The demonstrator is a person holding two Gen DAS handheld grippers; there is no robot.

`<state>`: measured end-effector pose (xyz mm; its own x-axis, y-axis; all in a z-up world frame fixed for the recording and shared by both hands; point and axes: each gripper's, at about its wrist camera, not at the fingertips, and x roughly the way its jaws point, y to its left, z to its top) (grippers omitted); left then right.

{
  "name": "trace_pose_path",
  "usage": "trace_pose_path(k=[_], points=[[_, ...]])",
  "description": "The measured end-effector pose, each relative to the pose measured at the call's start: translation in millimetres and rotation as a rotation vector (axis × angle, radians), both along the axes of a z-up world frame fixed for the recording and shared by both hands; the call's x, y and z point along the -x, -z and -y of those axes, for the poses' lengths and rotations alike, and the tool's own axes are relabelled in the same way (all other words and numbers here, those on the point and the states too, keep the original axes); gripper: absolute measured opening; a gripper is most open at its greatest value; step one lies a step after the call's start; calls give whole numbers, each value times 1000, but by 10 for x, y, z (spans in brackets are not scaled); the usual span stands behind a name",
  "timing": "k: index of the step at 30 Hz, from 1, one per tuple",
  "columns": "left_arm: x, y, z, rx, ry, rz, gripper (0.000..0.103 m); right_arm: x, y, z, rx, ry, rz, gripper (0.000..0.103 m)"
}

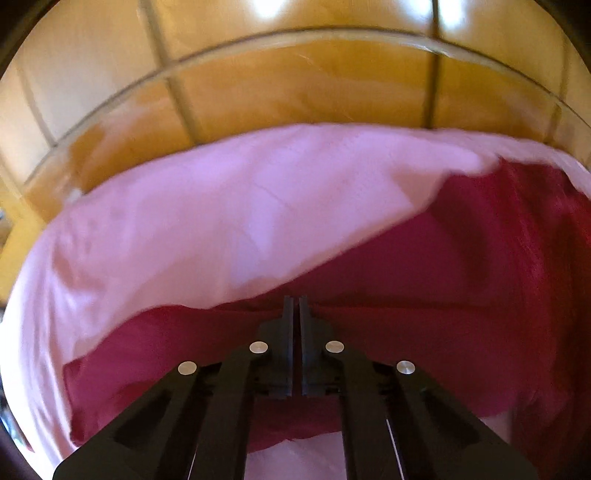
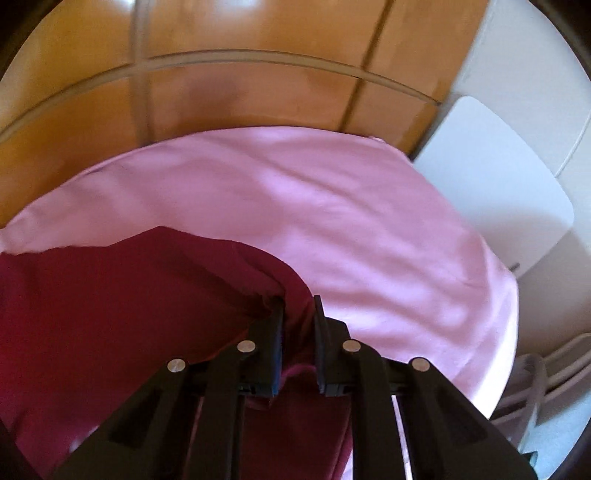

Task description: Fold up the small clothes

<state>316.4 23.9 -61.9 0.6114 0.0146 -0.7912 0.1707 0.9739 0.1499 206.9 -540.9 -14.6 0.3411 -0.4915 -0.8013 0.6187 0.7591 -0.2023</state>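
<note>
Crimson garment (image 1: 424, 332), small, lying on a pink cloth (image 1: 221, 221) spread over a glass tabletop (image 1: 295, 85). Left gripper (image 1: 296, 301): jaws clenched together at the garment's edge; whether fabric is pinched between them cannot be told. Right gripper (image 2: 298, 301): jaws closed on a raised fold of the crimson garment (image 2: 129, 302), pads pressing the cloth. Beyond the pink cloth (image 2: 351, 221): tabletop's curved rim, tan floor tiles (image 2: 258, 29) showing through the glass. Far right: white chair seat (image 2: 491, 173).
</note>
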Motion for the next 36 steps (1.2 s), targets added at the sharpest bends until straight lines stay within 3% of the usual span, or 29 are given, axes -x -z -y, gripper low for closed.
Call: trace_pose_path(k=[3, 6, 9, 11, 12, 13, 17, 19, 22, 27, 29, 30, 32, 33, 34, 36], points=[[-211, -128, -150, -2, -122, 49, 1, -106, 38, 57, 14, 19, -4, 13], [-410, -297, -229, -58, -213, 110, 0, -279, 91, -29, 14, 9, -22, 13], [-599, -358, -275, -61, -250, 97, 0, -349, 137, -149, -5, -27, -15, 21], [-585, -368, -245, -53, -217, 91, 0, -358, 108, -220, -12, -65, 7, 44], [-539, -366, -224, -55, -204, 85, 0, -330, 91, -266, -14, -77, 23, 75], [-476, -367, -218, -44, -194, 82, 0, -262, 35, -318, 10, -86, 47, 80], [-228, -352, -340, 84, -197, 49, 0, 51, -112, -508, -2, -149, 82, 81], [8, -351, -408, 202, -158, 10, 0, 249, -160, -628, -46, -203, 103, 81], [434, -286, -448, 350, -21, -65, 0, 668, -89, -948, -268, -360, 106, 81], [1181, -68, -398, 482, 171, -196, 0, 1258, 256, -1468, -571, -502, 51, 78], [1460, 36, -355, 514, 222, -254, 3, 1450, 410, -1641, -613, -520, 6, 73], [1557, 72, -343, 520, 233, -266, 11, 1525, 476, -1707, -624, -525, -11, 65], [1730, 137, -341, 559, 241, -293, 47, 1660, 543, -1838, -624, -533, -17, 51], [1828, 160, -337, 596, 246, -305, 52, 1701, 539, -1876, -628, -547, -15, 33], [1893, 155, -331, 614, 251, -304, 54, 1729, 518, -1919, -645, -566, -17, 9], [1999, 130, -316, 627, 261, -300, 54, 1795, 374, -2004, -601, -594, -15, 7]])
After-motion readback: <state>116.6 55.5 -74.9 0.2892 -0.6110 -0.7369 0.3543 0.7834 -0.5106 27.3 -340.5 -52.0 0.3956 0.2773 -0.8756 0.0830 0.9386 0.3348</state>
